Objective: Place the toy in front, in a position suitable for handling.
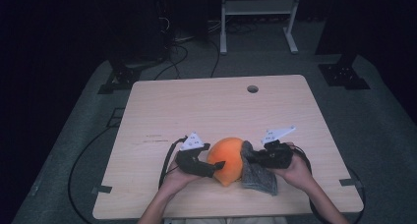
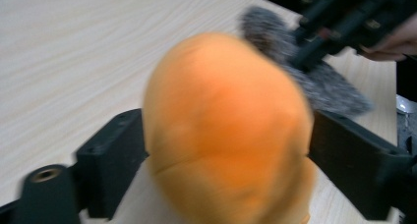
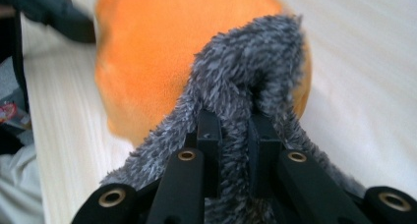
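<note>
An orange plush ball (image 1: 230,157) lies near the front edge of the wooden table (image 1: 196,106). My left gripper (image 1: 219,167) comes at it from the left. In the left gripper view its jaws stand wide on either side of the ball (image 2: 226,130), whose flanks reach both inner faces without a dent. A grey fuzzy cloth (image 1: 256,177) hangs against the ball's right side, and my right gripper (image 1: 247,158) is shut on it. The right gripper view has the cloth (image 3: 246,71) bunched between the pads, with the orange ball (image 3: 147,52) just behind.
A round cable hole (image 1: 252,89) sits at the table's far edge. Cables trail from both grippers over the front edge. Behind the table stand a white metal frame (image 1: 258,8) and dark stand feet (image 1: 344,76) on the grey floor.
</note>
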### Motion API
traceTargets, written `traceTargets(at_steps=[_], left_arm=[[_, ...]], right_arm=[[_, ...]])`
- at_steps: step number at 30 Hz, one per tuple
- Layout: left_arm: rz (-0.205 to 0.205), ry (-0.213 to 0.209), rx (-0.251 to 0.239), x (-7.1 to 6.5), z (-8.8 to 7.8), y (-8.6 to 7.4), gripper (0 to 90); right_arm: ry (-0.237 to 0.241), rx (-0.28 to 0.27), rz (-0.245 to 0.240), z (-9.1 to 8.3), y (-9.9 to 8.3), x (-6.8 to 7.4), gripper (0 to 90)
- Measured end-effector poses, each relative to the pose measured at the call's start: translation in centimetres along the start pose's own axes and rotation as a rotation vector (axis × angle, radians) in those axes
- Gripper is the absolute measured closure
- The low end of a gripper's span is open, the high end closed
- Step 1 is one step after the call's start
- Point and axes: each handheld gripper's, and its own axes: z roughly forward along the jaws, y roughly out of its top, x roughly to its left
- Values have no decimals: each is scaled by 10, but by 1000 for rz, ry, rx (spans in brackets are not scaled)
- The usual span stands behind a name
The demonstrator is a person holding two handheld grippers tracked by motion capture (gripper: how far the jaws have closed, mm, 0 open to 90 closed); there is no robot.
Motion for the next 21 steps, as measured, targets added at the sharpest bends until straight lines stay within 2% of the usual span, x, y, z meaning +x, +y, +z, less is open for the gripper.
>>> traceTargets(at_steps=[2, 3, 5, 6, 7, 8, 10, 11, 13, 16, 18, 20, 21], left_arm=[[-19, -14, 16, -1, 4, -2, 110], [-34, -36, 34, -1, 9, -3, 111], [-27, -39, 57, -6, 16, -4, 115], [1, -30, 50, -9, 17, -3, 171], [59, -9, 42, -13, 15, -2, 248], [95, 4, 42, -17, 14, 0, 304], [165, 11, 21, -22, 11, 2, 367], [220, 12, 17, -26, 9, 3, 378], [280, -10, 16, -29, 8, 3, 384], [319, -41, 17, -33, 9, 4, 379], [309, -57, 19, -32, 9, 4, 359], [268, -55, 29, -30, 11, 5, 281], [204, -60, 34, -26, 12, 5, 246]], right_arm=[[3, 20, -3, -3, -9, 3, 784], [-1, 30, -9, -3, -12, 4, 784], [-4, 58, -21, -3, -19, 7, 783], [-4, 70, -24, -3, -21, 8, 781], [-5, 73, -30, -4, -22, 8, 780], [-2, 81, -29, -7, -23, 7, 779], [5, 67, -22, -16, -24, 4, 778], [0, 54, -19, -20, -23, 3, 778], [-13, -28, 3, -38, -18, -3, 778], [-27, -157, 52, -57, -5, -15, 776], [-10, -167, 67, -54, -1, -20, 776], [20, -112, 65, -39, 0, -21, 778], [21, -91, 60, -33, -1, -21, 779]])
